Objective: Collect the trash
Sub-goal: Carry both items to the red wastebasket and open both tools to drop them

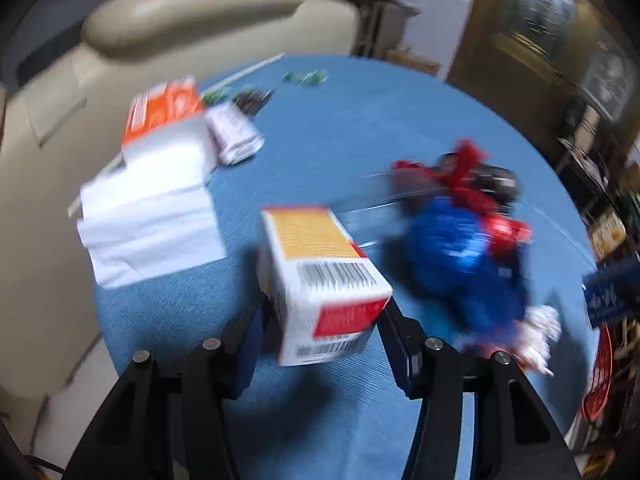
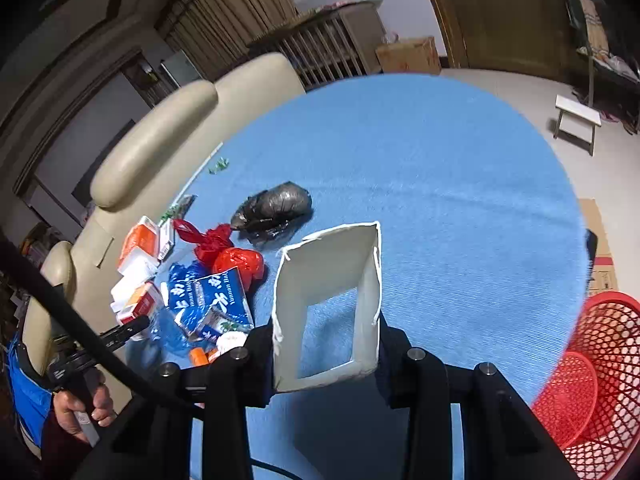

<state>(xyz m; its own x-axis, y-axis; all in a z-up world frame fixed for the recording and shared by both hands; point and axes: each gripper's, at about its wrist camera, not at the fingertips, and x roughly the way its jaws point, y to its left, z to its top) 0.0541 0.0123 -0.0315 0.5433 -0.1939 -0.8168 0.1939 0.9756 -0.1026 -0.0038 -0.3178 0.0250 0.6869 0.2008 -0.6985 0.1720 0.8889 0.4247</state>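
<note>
My left gripper (image 1: 320, 320) is shut on a white box with a yellow panel and barcodes (image 1: 324, 272), held above the blue table (image 1: 340, 128). My right gripper (image 2: 326, 340) is shut on an open white carton with a cut-out window (image 2: 328, 292), also above the table (image 2: 440, 200). In the right wrist view a trash pile lies at the left: red bag (image 2: 228, 252), black bag (image 2: 276, 208), blue packet (image 2: 212, 300), orange-and-white boxes (image 2: 140, 252). The left gripper (image 2: 128, 330) shows at that pile. The left wrist view is blurred.
A red mesh basket (image 2: 592, 376) stands on the floor at the table's right edge. A beige sofa (image 2: 160, 140) runs along the table's left side. White paper (image 1: 148, 220), an orange box (image 1: 164, 108) and blue and red bags (image 1: 460, 256) lie ahead of the left gripper.
</note>
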